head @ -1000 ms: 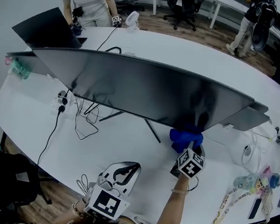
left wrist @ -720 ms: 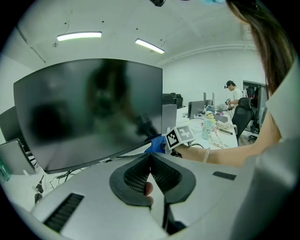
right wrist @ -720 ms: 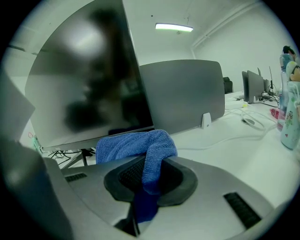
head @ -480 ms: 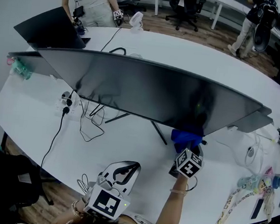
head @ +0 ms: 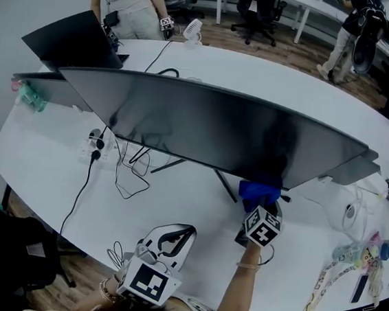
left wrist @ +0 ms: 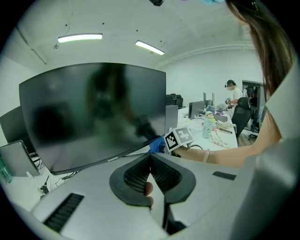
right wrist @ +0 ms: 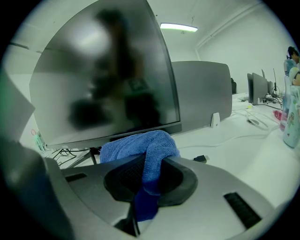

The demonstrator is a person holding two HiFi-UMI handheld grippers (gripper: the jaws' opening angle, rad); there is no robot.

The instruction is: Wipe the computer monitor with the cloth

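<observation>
Presently: my right gripper [right wrist: 148, 180], ribbed black pads pinching a blue terry cloth [right wrist: 140, 146]. The cloth's soft bunched folds sit just under the lower right edge of the wide, curved, glossy dark monitor [head: 211, 125]. My left gripper [left wrist: 151, 174], pads pressed together on nothing, hangs near me over the smooth white table [head: 176, 198].

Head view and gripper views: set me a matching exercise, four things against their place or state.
1 blue terry cloth
2 left gripper
3 wide curved dark monitor
4 white power strip

A shut, empty
B left part of the white table
C held in the right gripper
D standing across the table's middle

Pairs: 1-C, 2-A, 3-D, 4-B
</observation>
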